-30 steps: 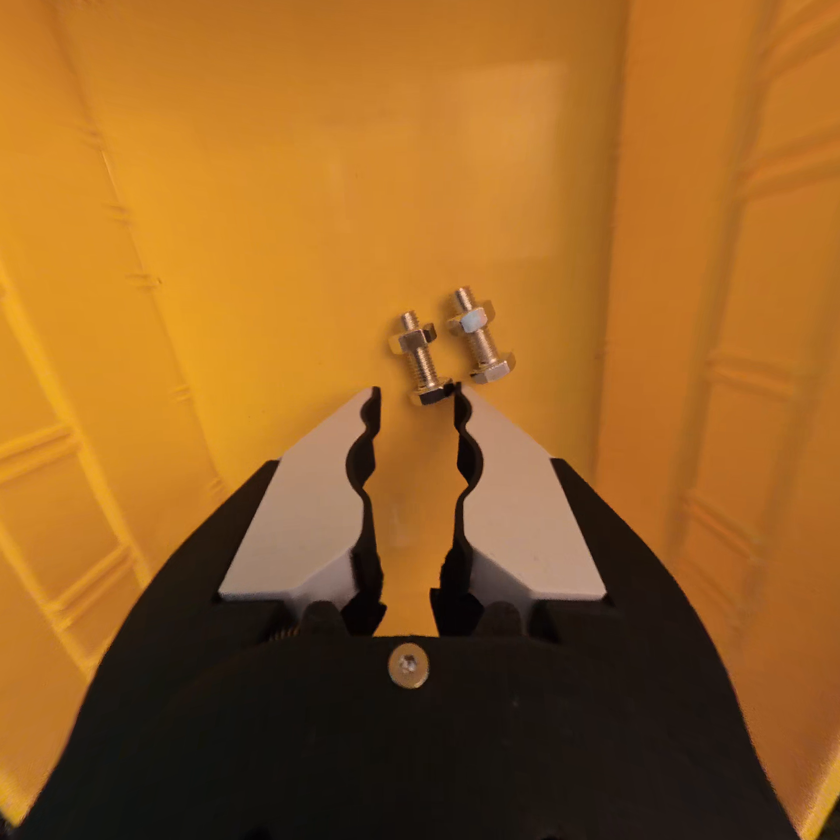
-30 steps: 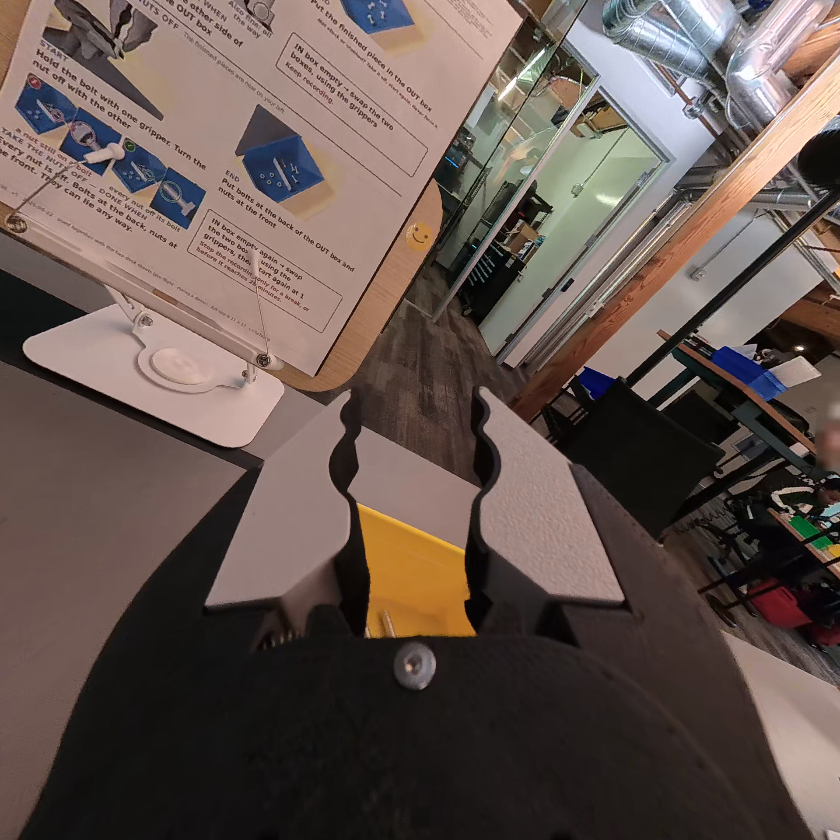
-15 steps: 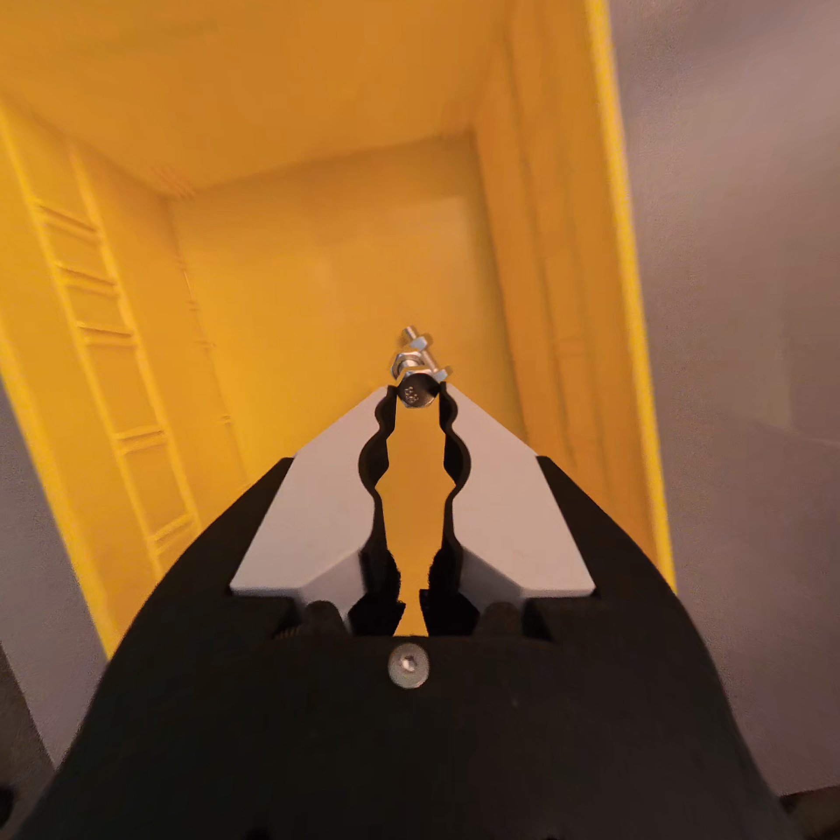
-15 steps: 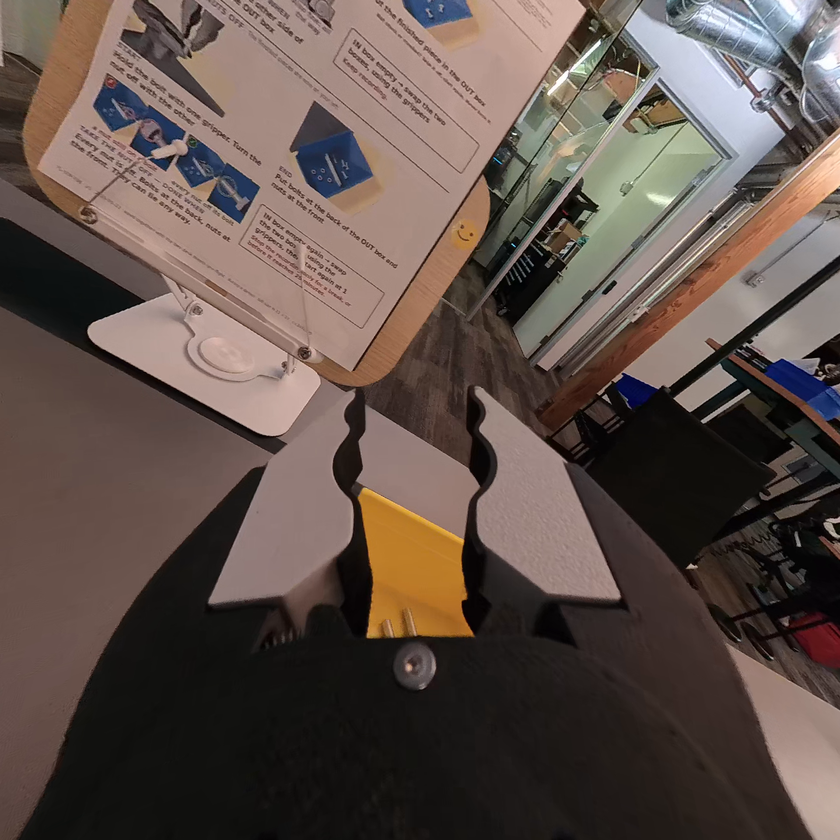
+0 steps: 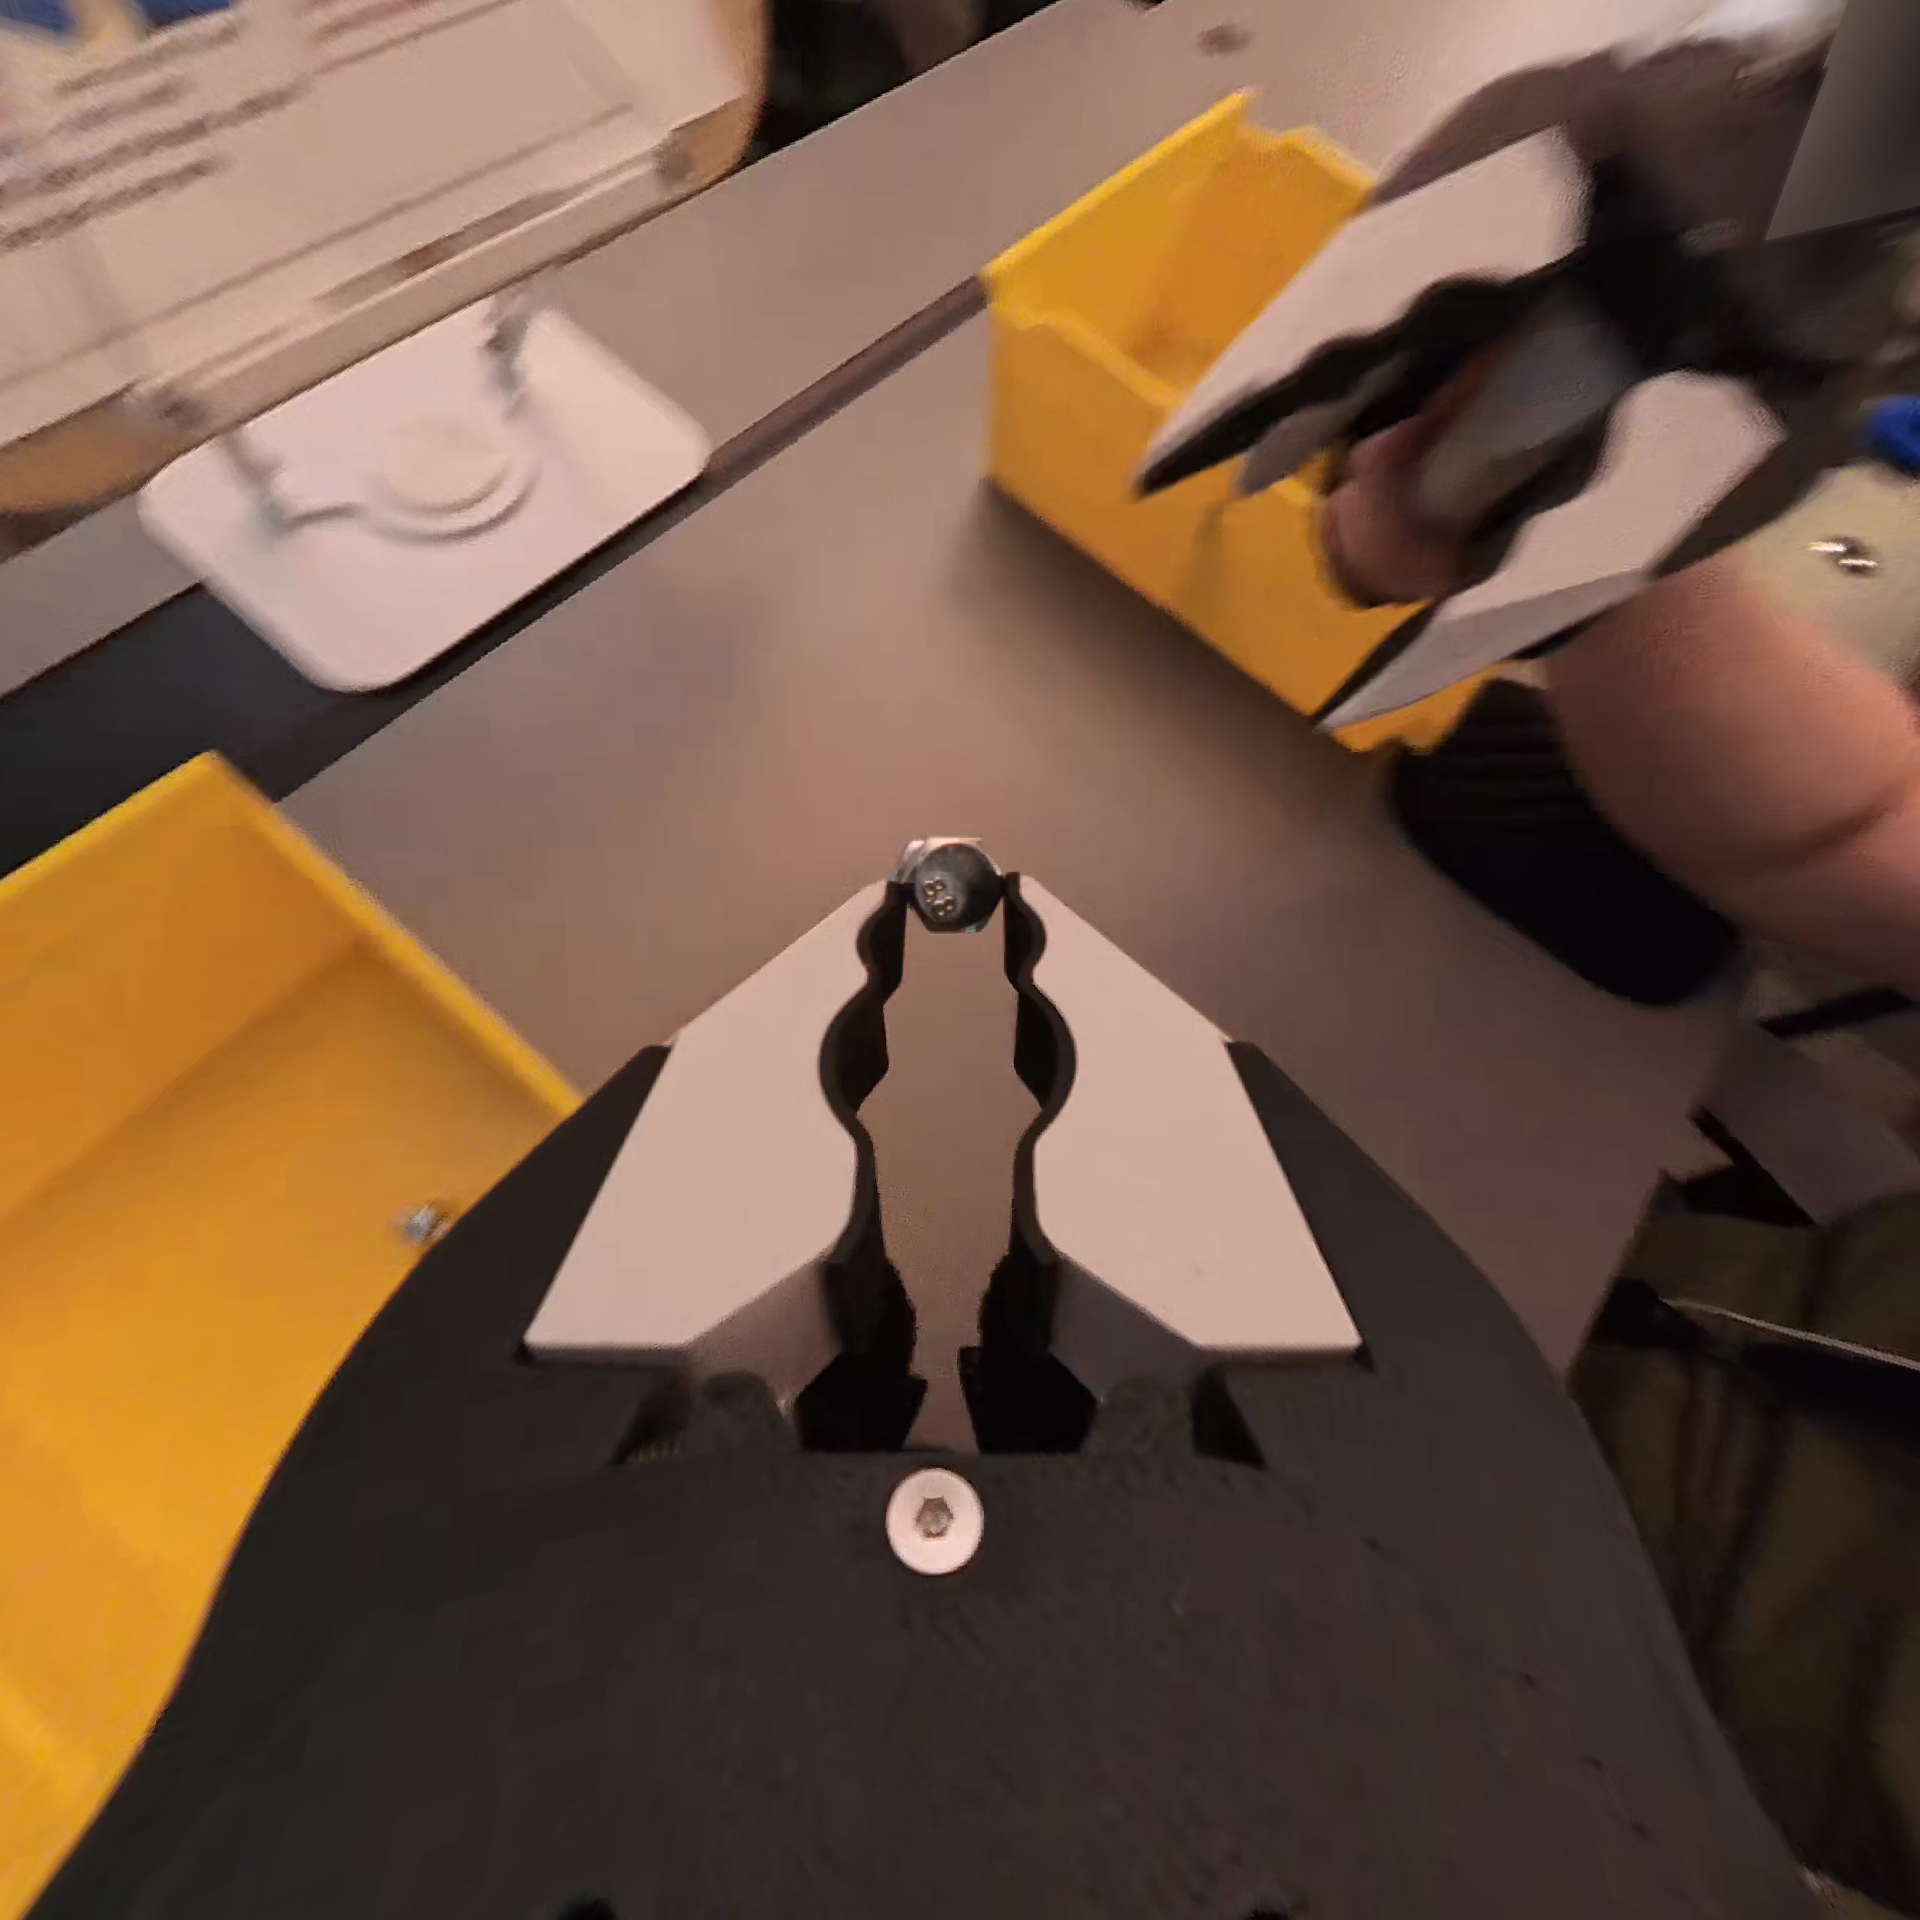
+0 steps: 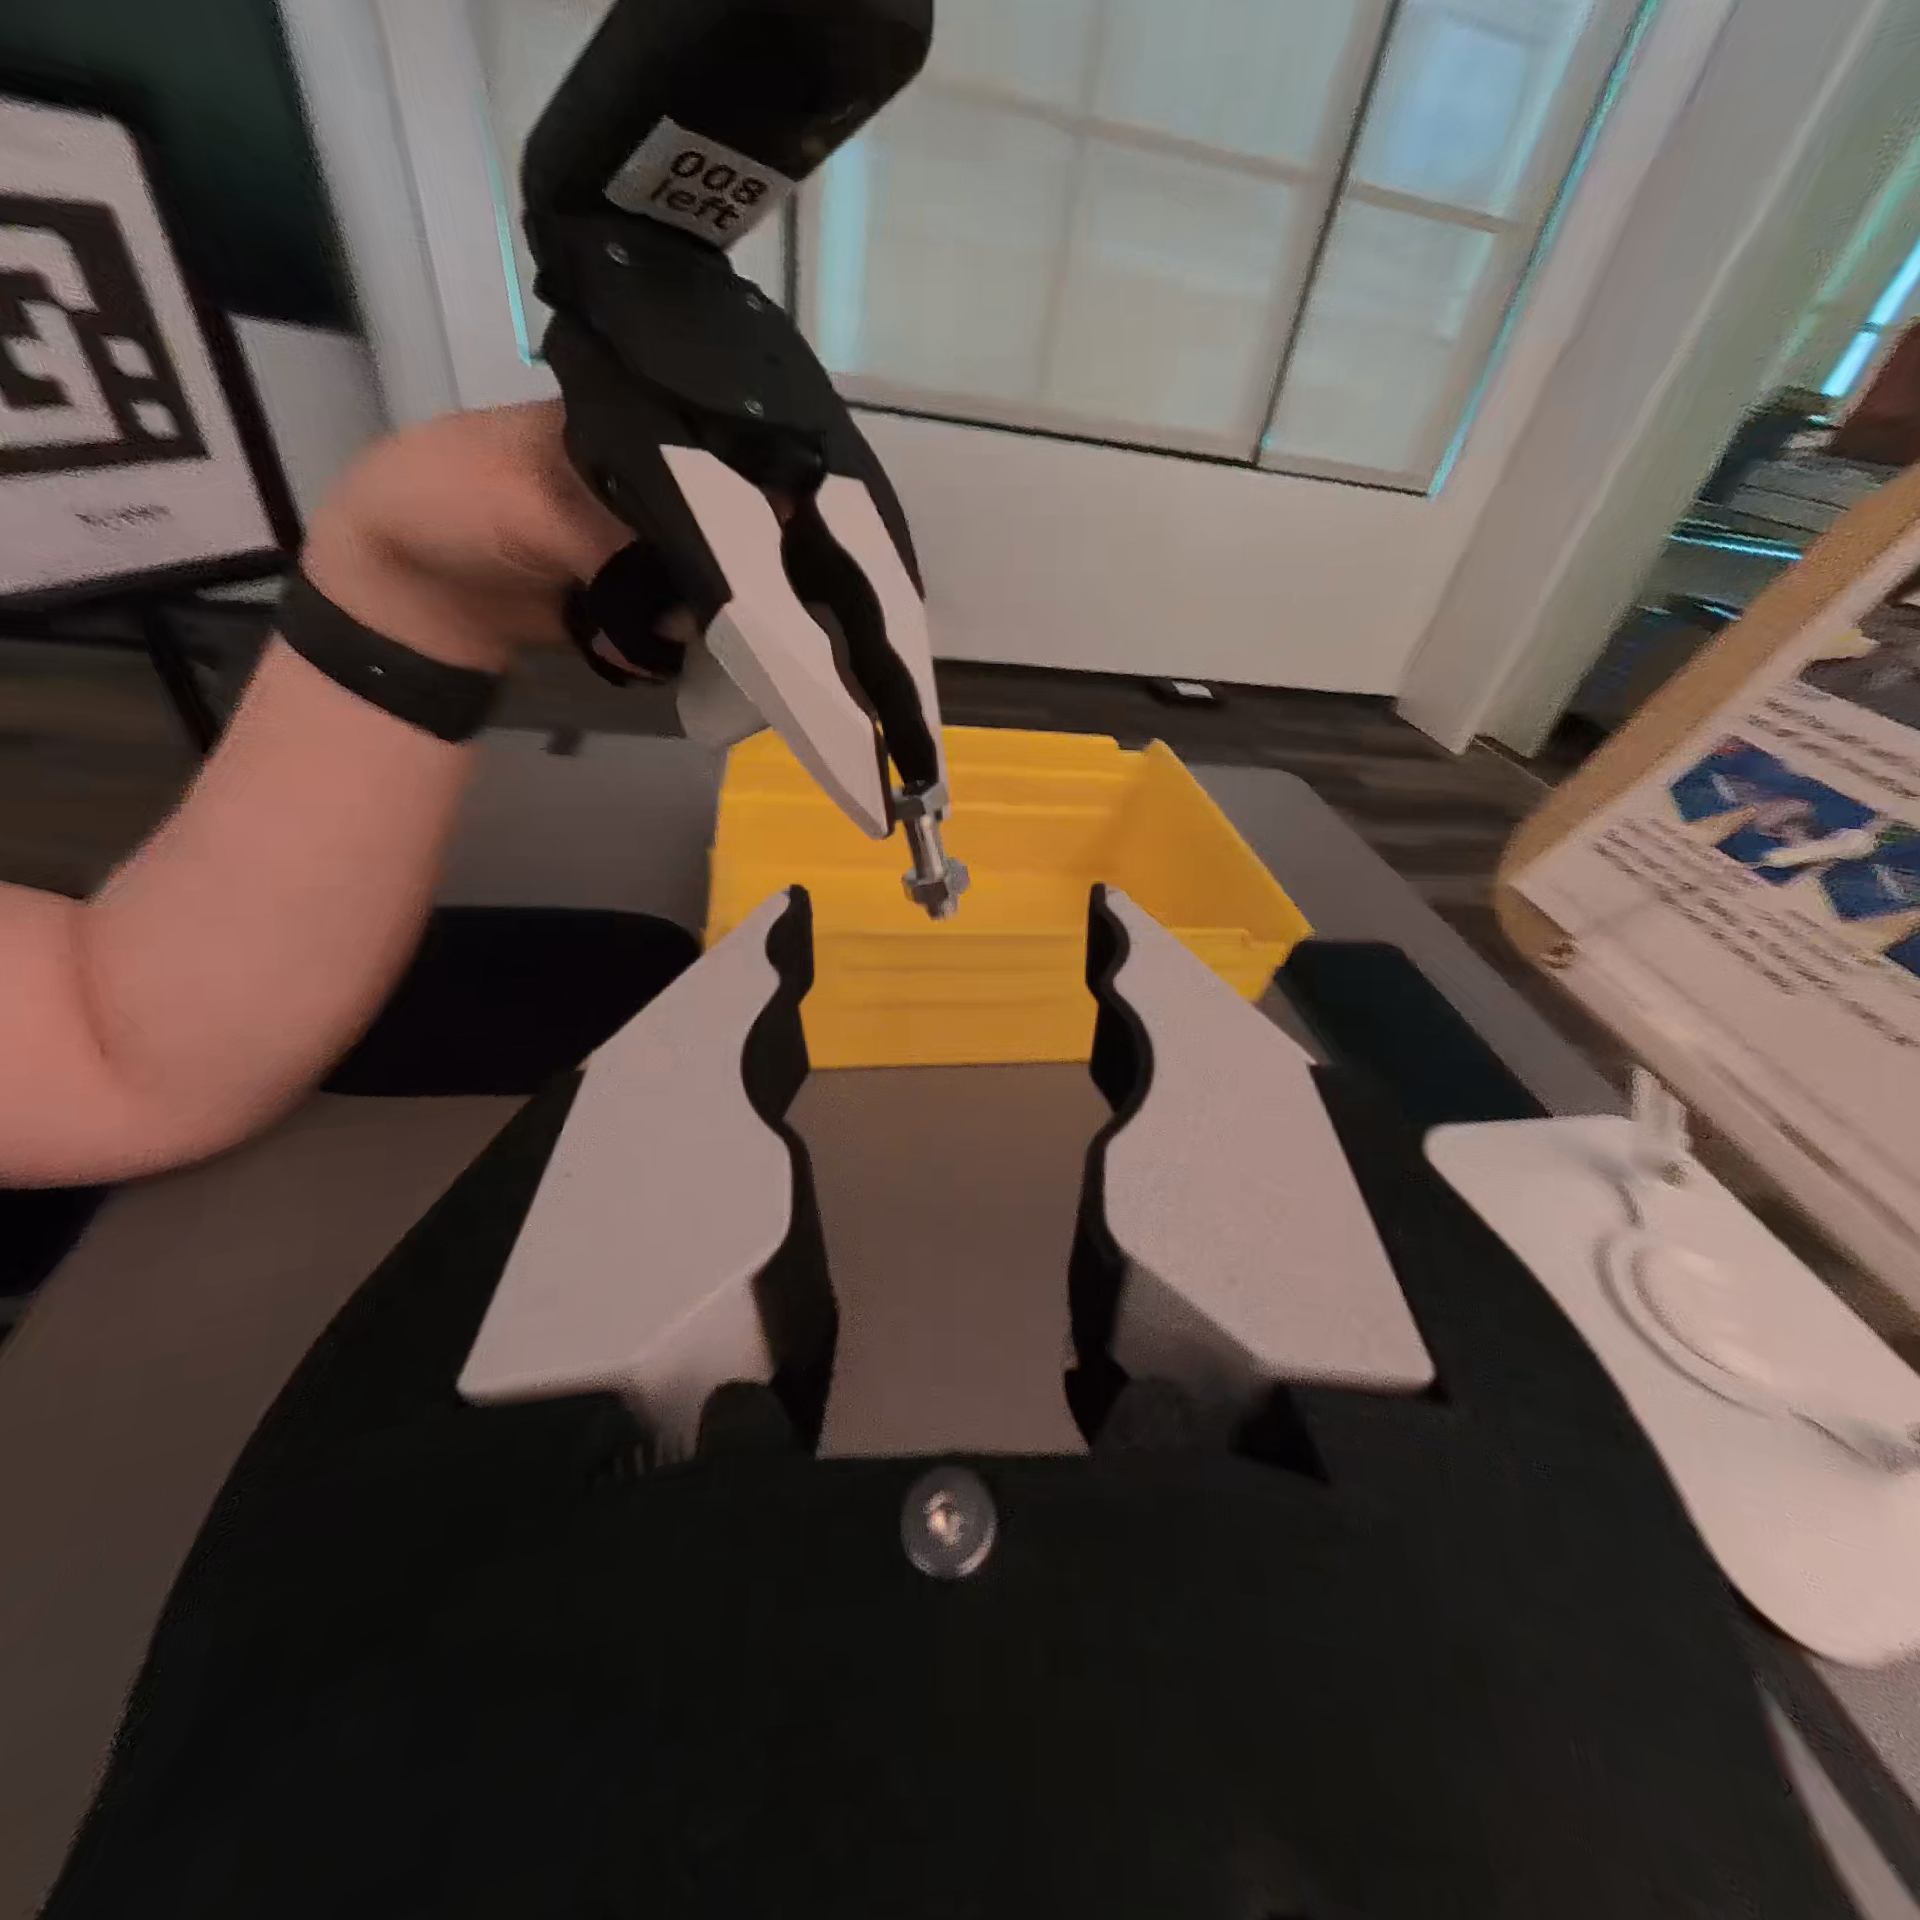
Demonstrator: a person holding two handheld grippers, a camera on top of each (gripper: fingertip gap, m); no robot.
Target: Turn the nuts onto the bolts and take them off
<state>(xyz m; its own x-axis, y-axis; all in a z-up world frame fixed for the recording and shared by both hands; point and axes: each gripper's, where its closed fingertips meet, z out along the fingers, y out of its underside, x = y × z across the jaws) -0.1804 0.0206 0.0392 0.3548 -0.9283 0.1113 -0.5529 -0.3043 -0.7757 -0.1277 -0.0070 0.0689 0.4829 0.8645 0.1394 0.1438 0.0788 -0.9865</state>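
Each wrist camera looks along its own tool; facing views share the table.

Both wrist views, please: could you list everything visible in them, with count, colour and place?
bolt: one, silver, held by its head in the left gripper, above the table
nut: one, silver, on the bolt's lower end
second nut: one, silver, in the bin at left in the left wrist view; bolt under it hidden
yellow bins: two, on the table, one either side
table: one, dark grey
instruction board: one, white sheet on wood, on a white stand at the table's edge
white base plate: one, under the board
marker sign: one, black and white, background left
windows: white-framed, background
left gripper: black, grey fingers
right gripper: black, grey fingers spread, empty
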